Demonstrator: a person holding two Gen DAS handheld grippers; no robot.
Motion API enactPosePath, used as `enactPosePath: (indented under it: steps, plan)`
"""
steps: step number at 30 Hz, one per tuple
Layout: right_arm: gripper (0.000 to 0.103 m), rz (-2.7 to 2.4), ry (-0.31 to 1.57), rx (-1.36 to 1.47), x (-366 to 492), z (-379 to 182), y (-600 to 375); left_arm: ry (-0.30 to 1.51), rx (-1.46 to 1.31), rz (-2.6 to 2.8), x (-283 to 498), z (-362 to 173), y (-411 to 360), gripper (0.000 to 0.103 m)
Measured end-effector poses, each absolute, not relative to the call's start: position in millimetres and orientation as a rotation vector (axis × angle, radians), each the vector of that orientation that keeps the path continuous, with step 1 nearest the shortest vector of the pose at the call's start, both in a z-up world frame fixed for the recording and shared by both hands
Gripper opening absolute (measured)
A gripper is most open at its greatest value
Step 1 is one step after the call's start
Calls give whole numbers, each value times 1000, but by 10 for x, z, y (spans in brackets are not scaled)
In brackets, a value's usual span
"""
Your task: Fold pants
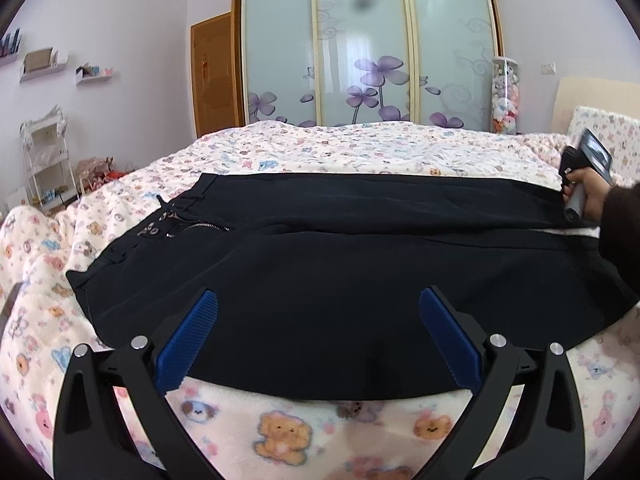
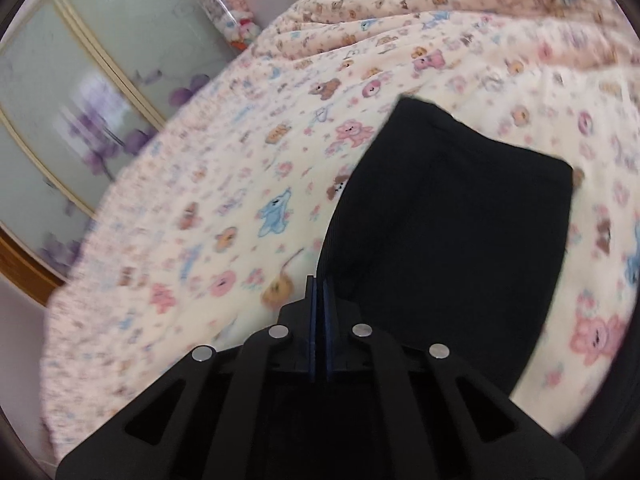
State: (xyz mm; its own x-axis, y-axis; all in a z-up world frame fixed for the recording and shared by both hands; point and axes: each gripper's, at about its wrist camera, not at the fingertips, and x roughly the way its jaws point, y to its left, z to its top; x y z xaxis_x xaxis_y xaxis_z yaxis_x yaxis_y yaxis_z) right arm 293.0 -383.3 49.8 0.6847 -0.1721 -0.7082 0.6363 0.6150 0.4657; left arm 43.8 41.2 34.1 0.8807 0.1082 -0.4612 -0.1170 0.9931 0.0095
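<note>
Black pants (image 1: 320,240) lie spread sideways on the bear-print blanket (image 1: 280,432), with the waistband and zipper (image 1: 192,228) at the left and the legs running right. My left gripper (image 1: 319,292) hovers open over the near edge of the pants, with nothing between its blue pads. A hand (image 1: 588,192) holds the right gripper at the far right, by the far leg. In the right wrist view, my right gripper (image 2: 320,280) is shut, its pads pinched together on the left edge of the pant leg (image 2: 452,216), whose hem lies ahead.
A wardrobe with frosted sliding doors (image 1: 360,48) stands behind the bed, and a wooden door (image 1: 212,76) is to its left. A clear tube of plush toys (image 1: 505,96) stands at the right and a white rack (image 1: 44,152) at the left. A pillow (image 1: 608,132) lies at the far right.
</note>
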Motion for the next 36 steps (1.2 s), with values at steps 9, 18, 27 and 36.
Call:
enactPosePath:
  steps: [9,18,27,36]
  plan:
    - [2,-279,565,858,1882,703,-3778,445,-53,97,261,436,507,101]
    - [2,-161,527,781,435,798,-3286,387,-133,107,4,664,755,101]
    - [4,-235,738,720,157,290,-3029,305,-253,141,-264,986,1119,101]
    - [30,62,634,768,112,881,-2397,323,-449,200,-180,1085,1817,101]
